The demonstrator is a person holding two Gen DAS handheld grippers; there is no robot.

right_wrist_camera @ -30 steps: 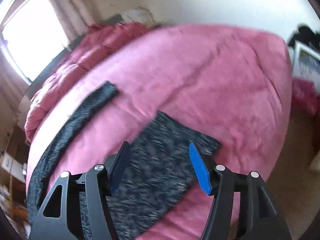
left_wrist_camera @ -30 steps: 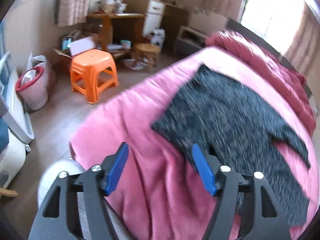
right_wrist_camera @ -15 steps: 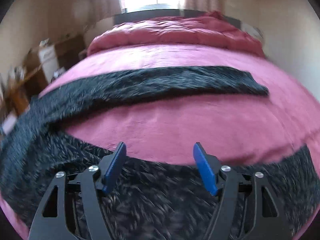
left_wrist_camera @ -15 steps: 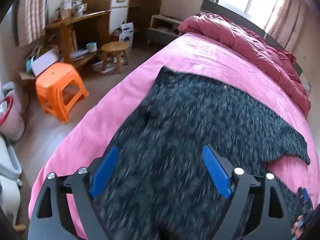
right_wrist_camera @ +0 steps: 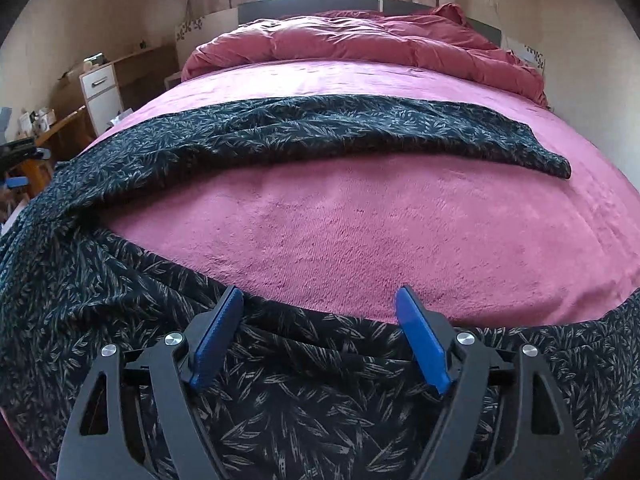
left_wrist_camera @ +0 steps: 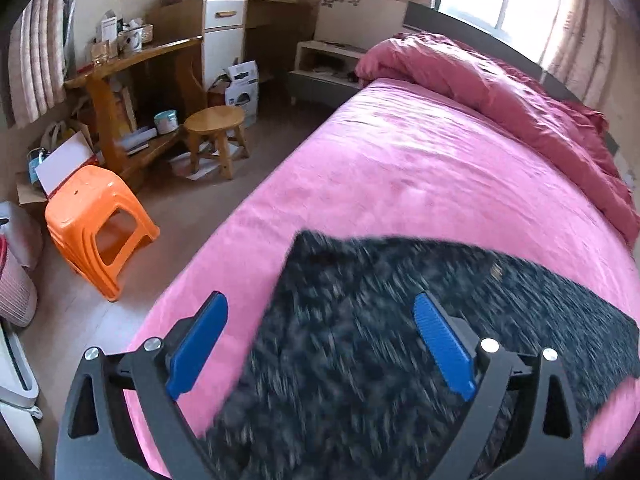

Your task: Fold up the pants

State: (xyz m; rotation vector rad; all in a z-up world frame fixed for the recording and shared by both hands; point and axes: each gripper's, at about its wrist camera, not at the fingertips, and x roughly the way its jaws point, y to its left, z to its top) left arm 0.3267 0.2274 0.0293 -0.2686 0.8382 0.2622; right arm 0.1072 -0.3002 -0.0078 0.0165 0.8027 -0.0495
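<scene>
Dark leaf-patterned pants (right_wrist_camera: pixel 304 132) lie spread on a pink bed sheet (right_wrist_camera: pixel 360 232), legs apart: one leg runs across the bed further back, the other leg (right_wrist_camera: pixel 300 412) lies under my right gripper. My right gripper (right_wrist_camera: pixel 320 340) is open, just above the near leg's upper edge. In the left wrist view the pants (left_wrist_camera: pixel 360 360) are blurred; my left gripper (left_wrist_camera: pixel 320 344) is open above their waist end, near the bed's left edge. Neither gripper holds anything.
A rumpled red duvet (right_wrist_camera: pixel 360 40) lies at the head of the bed. Left of the bed stand an orange plastic stool (left_wrist_camera: pixel 96 224), a round wooden stool (left_wrist_camera: pixel 216 128), a cluttered wooden desk (left_wrist_camera: pixel 132 60) and a white cabinet (left_wrist_camera: pixel 222 36).
Both grippers swung round to face the head of the bed and dropped closer to the pants. The left one moved back towards the waist end. Both stayed open.
</scene>
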